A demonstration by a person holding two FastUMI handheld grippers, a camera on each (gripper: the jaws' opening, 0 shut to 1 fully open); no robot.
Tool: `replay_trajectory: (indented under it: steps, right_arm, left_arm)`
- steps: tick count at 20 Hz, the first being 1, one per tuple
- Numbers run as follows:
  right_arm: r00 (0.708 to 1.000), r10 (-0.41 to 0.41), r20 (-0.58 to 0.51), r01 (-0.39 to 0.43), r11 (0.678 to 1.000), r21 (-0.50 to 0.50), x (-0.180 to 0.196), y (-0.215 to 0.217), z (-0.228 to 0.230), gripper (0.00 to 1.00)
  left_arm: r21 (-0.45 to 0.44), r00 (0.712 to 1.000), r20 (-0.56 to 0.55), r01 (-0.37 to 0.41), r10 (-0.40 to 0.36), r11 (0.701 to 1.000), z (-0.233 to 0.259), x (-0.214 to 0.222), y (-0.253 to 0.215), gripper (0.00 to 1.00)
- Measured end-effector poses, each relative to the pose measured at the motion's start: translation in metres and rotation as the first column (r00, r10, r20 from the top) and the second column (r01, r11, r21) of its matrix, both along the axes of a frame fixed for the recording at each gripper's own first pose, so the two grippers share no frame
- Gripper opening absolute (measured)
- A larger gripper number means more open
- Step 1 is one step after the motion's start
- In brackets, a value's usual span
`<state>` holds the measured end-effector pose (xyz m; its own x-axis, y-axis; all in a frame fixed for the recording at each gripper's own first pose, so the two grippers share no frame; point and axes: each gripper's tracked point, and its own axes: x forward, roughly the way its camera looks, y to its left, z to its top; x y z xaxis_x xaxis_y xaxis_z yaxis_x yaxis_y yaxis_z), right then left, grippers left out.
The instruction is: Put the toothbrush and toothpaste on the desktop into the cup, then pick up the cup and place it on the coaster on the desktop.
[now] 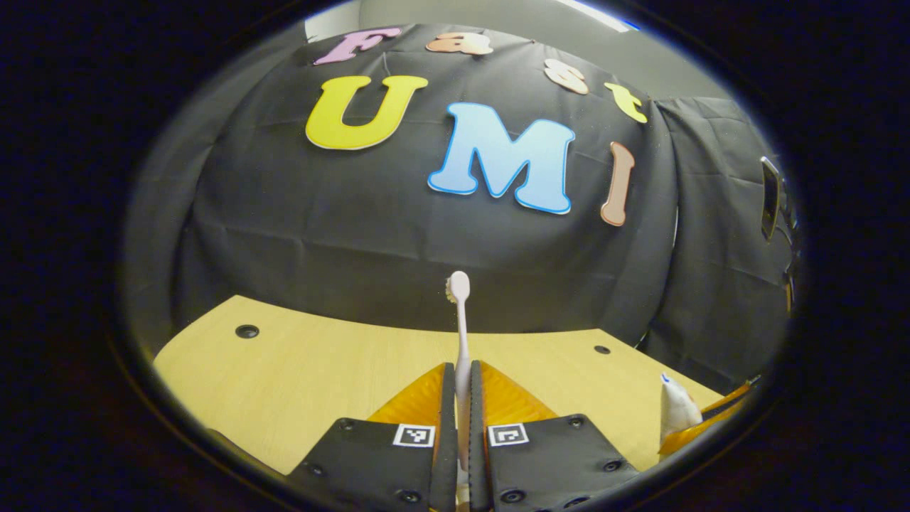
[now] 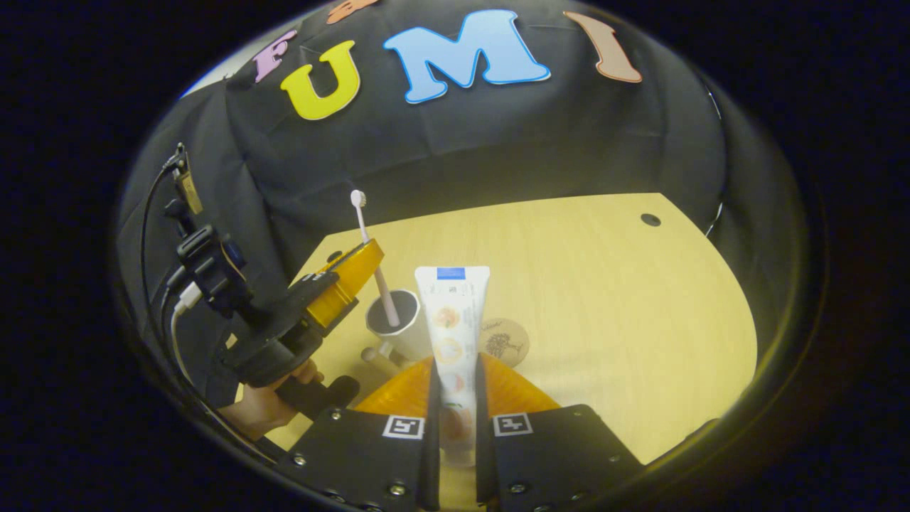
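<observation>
Left gripper view: the left claw (image 1: pixel 461 398) pinches the toothbrush (image 1: pixel 462 334) by its handle, head up toward 12 o'clock above the wooden worktop (image 1: pixel 298 370). At 4 o'clock shows the toothpaste tube (image 1: pixel 675 409).

Right gripper view: the right claw (image 2: pixel 455 387) clamps the toothpaste tube upright. At 10 o'clock of it, the left claw holds the toothbrush with its lower end in the cup (image 2: pixel 397 323). The coaster (image 2: pixel 506 341) lies just beside the cup at its 3 o'clock.
</observation>
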<state>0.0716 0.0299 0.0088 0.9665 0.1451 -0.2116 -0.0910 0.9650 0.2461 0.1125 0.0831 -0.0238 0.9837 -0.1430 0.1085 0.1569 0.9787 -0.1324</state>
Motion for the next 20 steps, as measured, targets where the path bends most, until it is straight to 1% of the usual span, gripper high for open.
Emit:
replay_trajectory:
  steps: [2,3,4,5,6,7,9,11,13,14,15,18,20]
  right_arm:
    - [1.0,0.003,-0.001,-0.003,1.0,-0.005,0.0,0.002,-0.002,0.21]
    - [1.0,0.004,0.0,-0.004,1.0,-0.007,0.0,0.002,-0.002,0.21]
    - [1.0,0.004,0.0,-0.004,1.0,-0.007,-0.001,0.003,-0.002,0.21]
    - [1.0,0.004,-0.001,-0.004,1.0,-0.006,-0.002,0.003,-0.002,0.21]
    - [1.0,0.003,0.002,-0.003,1.0,-0.004,-0.002,0.003,-0.003,0.21]
    - [1.0,0.006,0.006,-0.006,1.0,-0.001,-0.002,0.004,-0.001,0.21]
    - [1.0,0.01,0.014,-0.01,1.0,0.01,-0.001,0.006,0.001,0.21]
    - [0.999,0.013,0.03,-0.014,1.0,0.022,0.002,0.008,0.007,0.21]
    - [0.998,0.025,0.051,-0.027,0.999,0.032,0.007,0.015,0.014,0.2]
    - [0.998,0.038,0.057,-0.041,0.998,0.04,0.011,0.02,0.017,0.2]
    - [0.996,0.05,0.068,-0.054,0.997,0.051,0.014,0.025,0.022,0.2]
    - [0.991,0.072,0.111,-0.079,0.995,0.065,0.025,0.039,0.038,0.21]
    - [0.986,0.076,0.147,-0.086,0.994,0.065,0.036,0.045,0.051,0.21]
  left_arm:
    - [-0.014,0.999,-0.044,0.002,-0.003,1.0,-0.013,0.003,-0.002,0.13]
    - [-0.017,0.999,-0.05,0.002,-0.003,1.0,-0.017,0.003,-0.002,0.2]
    - [-0.017,0.998,-0.061,0.003,-0.004,1.0,-0.018,0.004,-0.002,0.21]
    - [-0.017,0.997,-0.072,0.017,-0.018,1.0,-0.022,0.002,-0.004,0.15]
    - [-0.016,0.996,-0.083,0.013,-0.015,1.0,-0.025,0.0,-0.004,0.19]
    - [-0.019,0.996,-0.09,0.02,-0.021,1.0,-0.027,-0.001,-0.004,0.17]
    - [-0.034,0.996,-0.087,0.024,-0.027,0.999,-0.027,-0.009,-0.003,0.26]
    - [-0.043,0.995,-0.097,0.021,-0.025,0.999,-0.032,-0.021,-0.001,0.39]
    - [-0.043,0.993,-0.114,0.019,-0.024,0.999,-0.034,-0.033,-0.002,0.63]
    - [-0.044,0.993,-0.118,0.023,-0.028,0.999,-0.032,-0.04,-0.001,0.72]
    - [-0.042,0.993,-0.119,0.015,-0.02,0.999,-0.029,-0.042,0.002,0.8]
    - [-0.018,0.993,-0.122,-0.003,0.001,1.0,-0.025,-0.058,0.011,0.79]
    - [-0.009,0.992,-0.126,-0.002,0.0,1.0,-0.024,-0.075,0.016,0.79]
